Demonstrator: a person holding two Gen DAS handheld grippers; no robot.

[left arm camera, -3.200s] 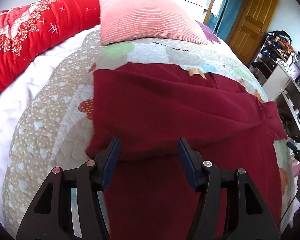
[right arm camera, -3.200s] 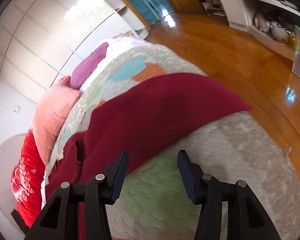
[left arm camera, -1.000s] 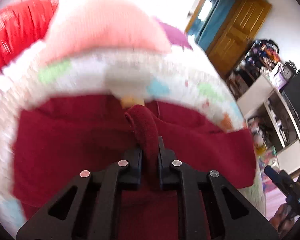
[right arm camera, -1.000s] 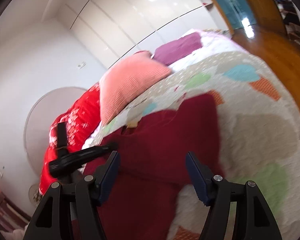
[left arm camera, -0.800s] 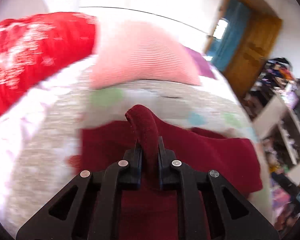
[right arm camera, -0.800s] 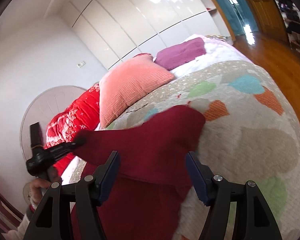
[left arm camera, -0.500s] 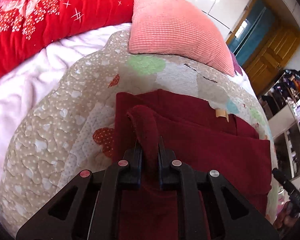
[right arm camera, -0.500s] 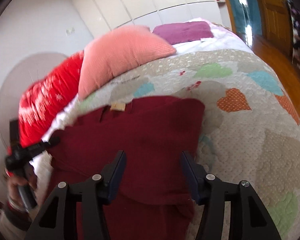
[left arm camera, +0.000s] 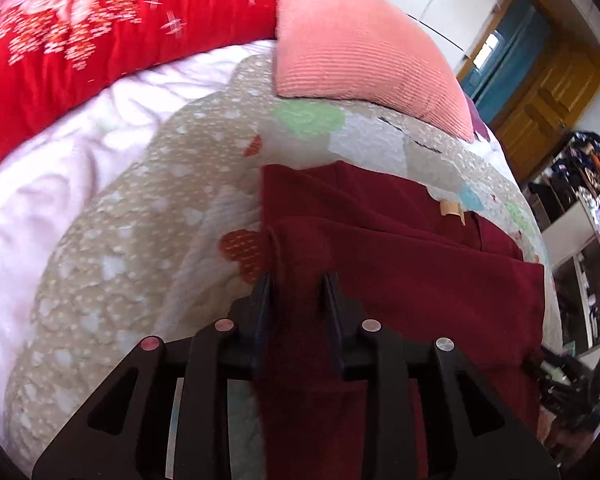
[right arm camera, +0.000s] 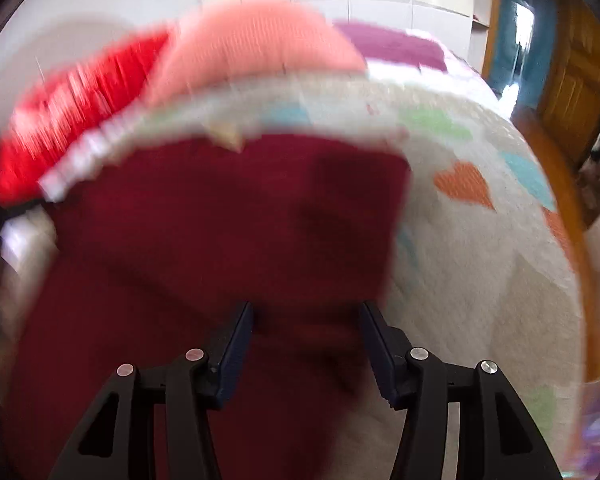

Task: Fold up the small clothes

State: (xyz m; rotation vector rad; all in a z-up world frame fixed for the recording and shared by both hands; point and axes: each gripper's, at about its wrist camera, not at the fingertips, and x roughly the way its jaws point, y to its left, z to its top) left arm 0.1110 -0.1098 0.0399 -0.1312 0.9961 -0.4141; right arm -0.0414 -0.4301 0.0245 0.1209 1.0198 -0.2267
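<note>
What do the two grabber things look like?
Both are black plastic with triangle-shaped holes in their frames. The left gripper has round pink and silver studs on top. The right gripper has silver studs and dark blue, ridged pads on its fingers.

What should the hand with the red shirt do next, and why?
Probably open the left gripper and draw back. Its jaws look partly parted around a ridge of the dark red garment, and that folded layer already lies flat across the garment on the quilt.
</note>
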